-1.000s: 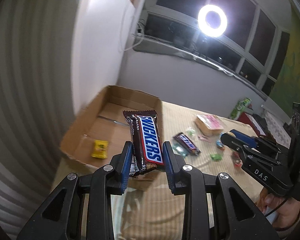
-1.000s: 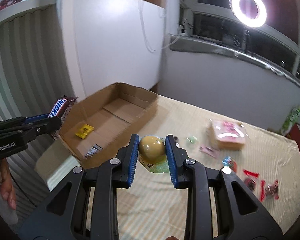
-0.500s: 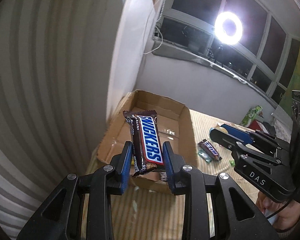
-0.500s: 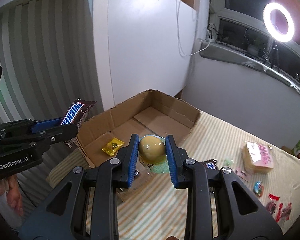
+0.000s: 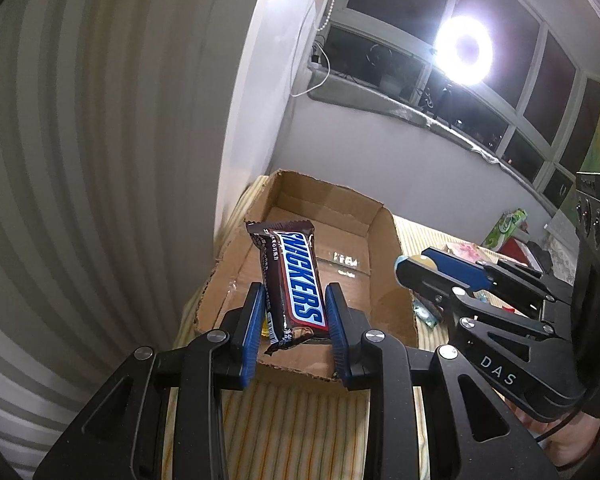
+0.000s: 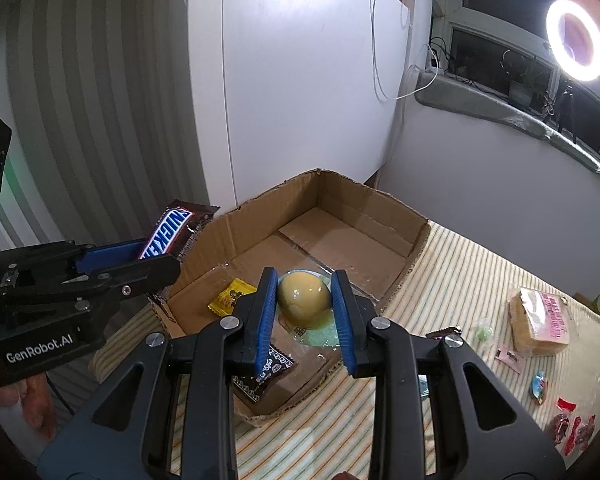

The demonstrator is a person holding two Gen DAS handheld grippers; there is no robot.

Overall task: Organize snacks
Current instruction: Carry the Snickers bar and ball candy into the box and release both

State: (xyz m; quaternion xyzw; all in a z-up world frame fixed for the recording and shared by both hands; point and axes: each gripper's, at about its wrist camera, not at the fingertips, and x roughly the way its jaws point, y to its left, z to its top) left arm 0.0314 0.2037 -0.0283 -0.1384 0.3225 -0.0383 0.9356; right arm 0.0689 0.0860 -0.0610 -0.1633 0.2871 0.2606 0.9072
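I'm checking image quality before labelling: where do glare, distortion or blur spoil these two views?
Left wrist view: the ring light blooms with a halo, and the striped wall bows from the fisheye. Right wrist view: the ring light flares less, and the snacks at the right edge look soft and stretched.

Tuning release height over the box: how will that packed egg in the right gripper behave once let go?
The egg is round and glossy, so it will probably roll on the flat floor of the cardboard box. Its loose clear wrapper may damp that. It looks rigid between the right gripper pads, likely crackable, so release low.
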